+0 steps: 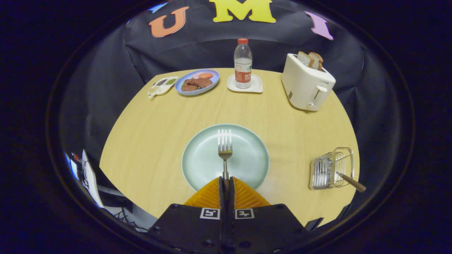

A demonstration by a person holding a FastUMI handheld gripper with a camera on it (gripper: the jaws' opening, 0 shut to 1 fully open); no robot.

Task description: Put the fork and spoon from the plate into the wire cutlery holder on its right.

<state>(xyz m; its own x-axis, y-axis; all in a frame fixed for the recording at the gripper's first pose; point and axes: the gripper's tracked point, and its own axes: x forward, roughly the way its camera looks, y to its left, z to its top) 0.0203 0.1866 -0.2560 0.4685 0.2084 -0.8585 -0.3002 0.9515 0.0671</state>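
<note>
My gripper (226,180) is shut on the handle of a metal fork (225,148). The fork sticks straight out ahead of the fingers, tines forward, over the pale green plate (201,158) in the middle of the table. To the right of the plate, near the table's right edge, stands the wire cutlery holder (330,169). A metal handle (351,182), which looks like the spoon's, leans out of the holder toward the near right.
Beyond the plate stand a white toaster (306,84) with bread slices, a water bottle (243,63) on a white coaster, a blue plate of food (196,82) and a small sauce dish (162,85). The wooden table (148,141) curves off on both sides.
</note>
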